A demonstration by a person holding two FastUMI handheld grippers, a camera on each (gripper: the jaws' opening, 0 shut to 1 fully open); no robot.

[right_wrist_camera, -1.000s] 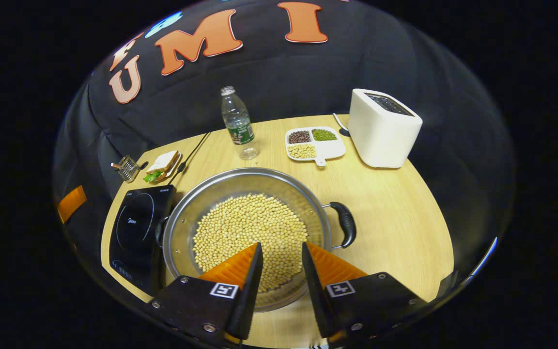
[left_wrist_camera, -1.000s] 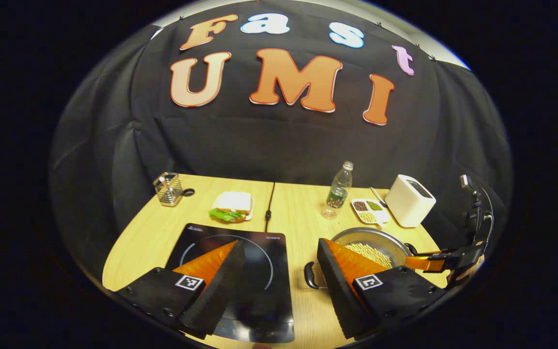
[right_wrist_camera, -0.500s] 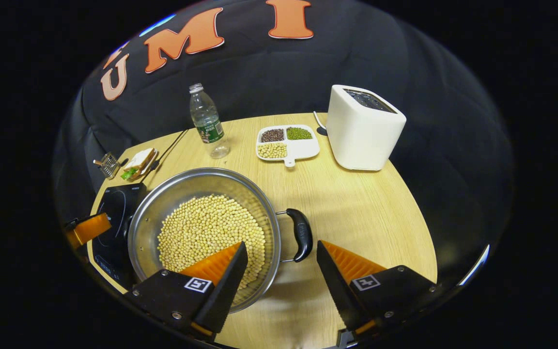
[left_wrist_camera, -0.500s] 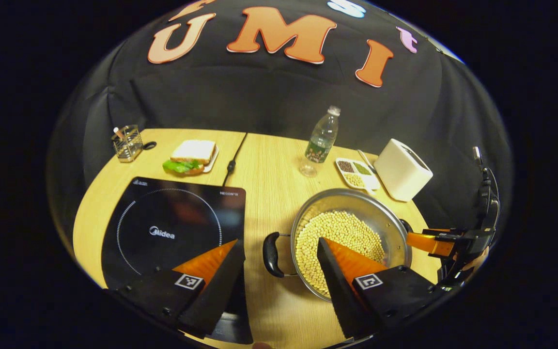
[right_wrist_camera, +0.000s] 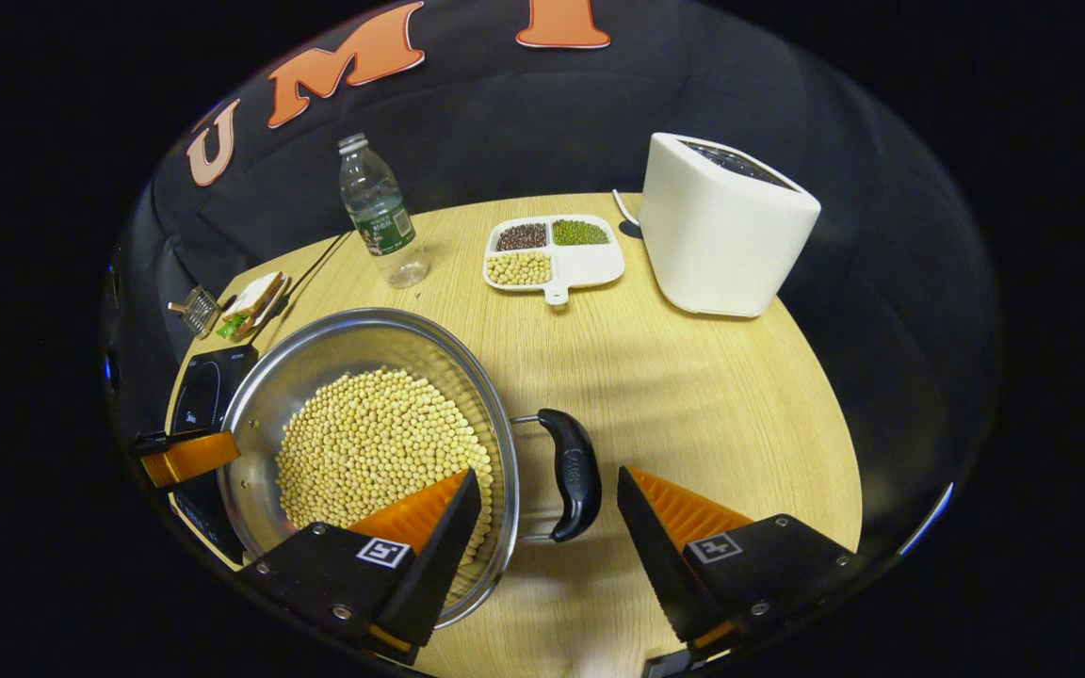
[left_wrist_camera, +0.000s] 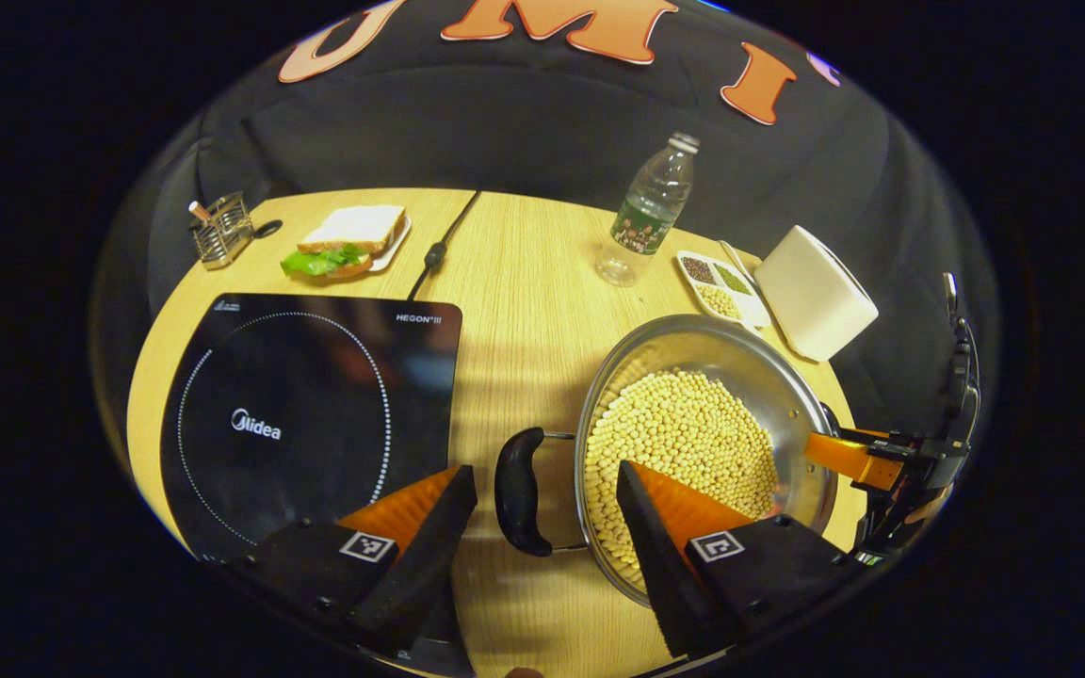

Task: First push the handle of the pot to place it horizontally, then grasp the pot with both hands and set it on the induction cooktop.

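Note:
A steel pot [left_wrist_camera: 769, 377] full of yellow beans rests on the wooden table, right of the black induction cooktop [left_wrist_camera: 298, 414]. The pot's left black handle [left_wrist_camera: 516, 490] lies between the fingers of my open left gripper [left_wrist_camera: 542, 485], without contact. In the right gripper view the pot [right_wrist_camera: 335, 339] is at lower left and its right black handle [right_wrist_camera: 573, 473] lies between the fingers of my open right gripper [right_wrist_camera: 547, 490], also untouched. The right gripper [left_wrist_camera: 867, 461] appears beyond the pot's far rim in the left gripper view, and the left gripper [right_wrist_camera: 186, 456] appears at the pot's left side in the right gripper view.
At the back stand a water bottle [left_wrist_camera: 648, 212], a divided dish of beans [left_wrist_camera: 720, 287] and a white toaster [left_wrist_camera: 816, 292]. A sandwich on a plate [left_wrist_camera: 349, 243] and a wire holder [left_wrist_camera: 219, 228] sit behind the cooktop, with a cable [left_wrist_camera: 437, 247] running along the table seam.
Both grippers have come down and closer to the pot. The right gripper opened wider and shifted right, from over the beans to around the right handle. The left handle now lies between the left fingers.

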